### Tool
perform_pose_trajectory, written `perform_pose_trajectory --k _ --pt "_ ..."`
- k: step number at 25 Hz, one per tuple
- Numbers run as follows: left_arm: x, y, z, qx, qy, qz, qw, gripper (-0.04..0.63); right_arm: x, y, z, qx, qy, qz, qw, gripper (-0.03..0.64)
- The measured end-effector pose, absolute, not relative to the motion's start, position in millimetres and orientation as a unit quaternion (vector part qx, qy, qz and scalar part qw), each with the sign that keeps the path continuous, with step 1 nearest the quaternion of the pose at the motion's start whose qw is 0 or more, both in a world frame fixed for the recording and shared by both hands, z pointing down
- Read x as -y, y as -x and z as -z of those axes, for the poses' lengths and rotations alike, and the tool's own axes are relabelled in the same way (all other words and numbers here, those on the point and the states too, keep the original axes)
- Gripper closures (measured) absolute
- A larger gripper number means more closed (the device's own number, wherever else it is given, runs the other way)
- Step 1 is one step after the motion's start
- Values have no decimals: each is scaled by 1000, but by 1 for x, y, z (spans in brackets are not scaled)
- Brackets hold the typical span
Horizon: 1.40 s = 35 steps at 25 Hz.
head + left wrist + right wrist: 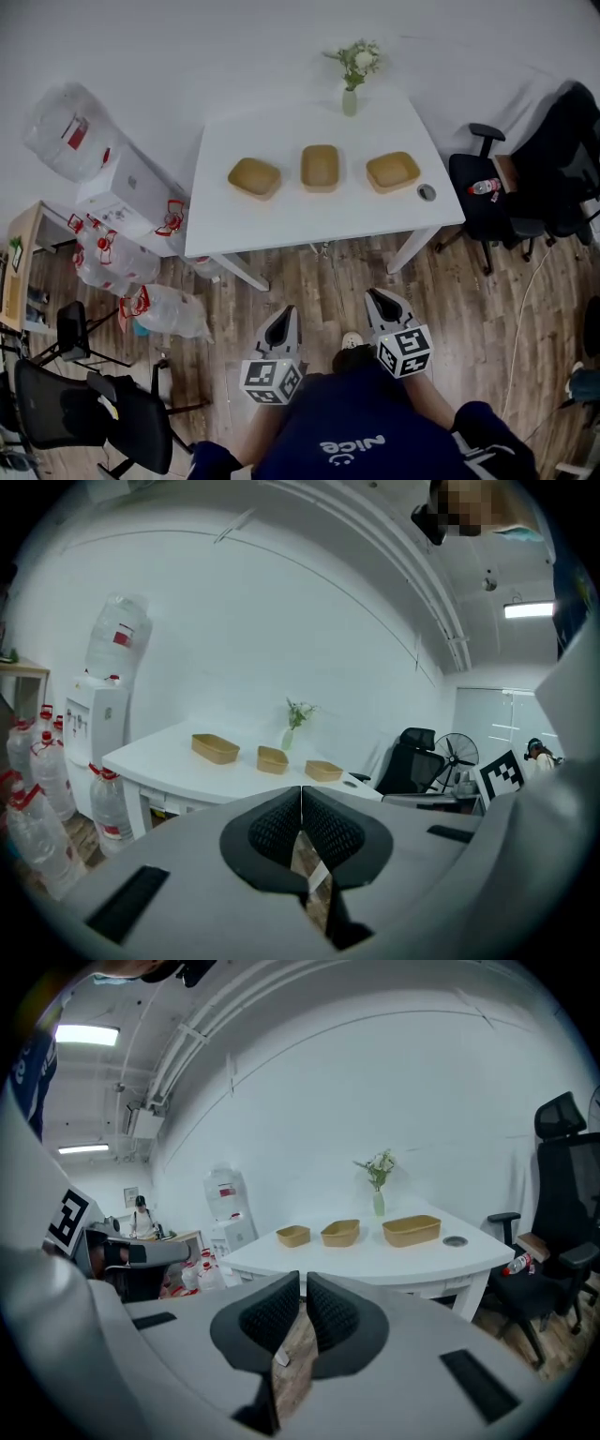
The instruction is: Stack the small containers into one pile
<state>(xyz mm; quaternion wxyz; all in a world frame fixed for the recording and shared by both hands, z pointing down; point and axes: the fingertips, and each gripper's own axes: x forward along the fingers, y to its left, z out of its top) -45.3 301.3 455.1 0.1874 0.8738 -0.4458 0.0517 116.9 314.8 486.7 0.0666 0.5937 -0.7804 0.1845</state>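
Note:
Three small tan containers stand in a row on the white table: a left one, a middle one and a right one, each apart from the others. Both grippers hang over the wooden floor, well short of the table's near edge. My left gripper is shut with nothing between its jaws, and so is my right gripper. The left gripper view shows the containers far beyond its closed jaws. In the right gripper view they sit past its jaws.
A vase with flowers stands at the table's back edge, and a small round dish near its right end. Black office chairs are on the right. A water dispenser and water bottles are on the left.

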Motion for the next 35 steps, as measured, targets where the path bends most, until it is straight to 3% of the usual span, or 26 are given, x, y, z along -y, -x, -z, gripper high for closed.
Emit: perform_pose_trajectory --k 12,23,35 --pt "-246 -26 -454 469 -862 -38 189 575 -249 -179 -483 801 -567 -181 64 561" --pt "-206 -25 -475 474 -853 -49 211 575 -214 -178 -505 799 -555 -226 57 561" --pt "-61 -33 -473 391 -897 -61 198 575 -101 -182 -504 746 -624 -229 48 561"
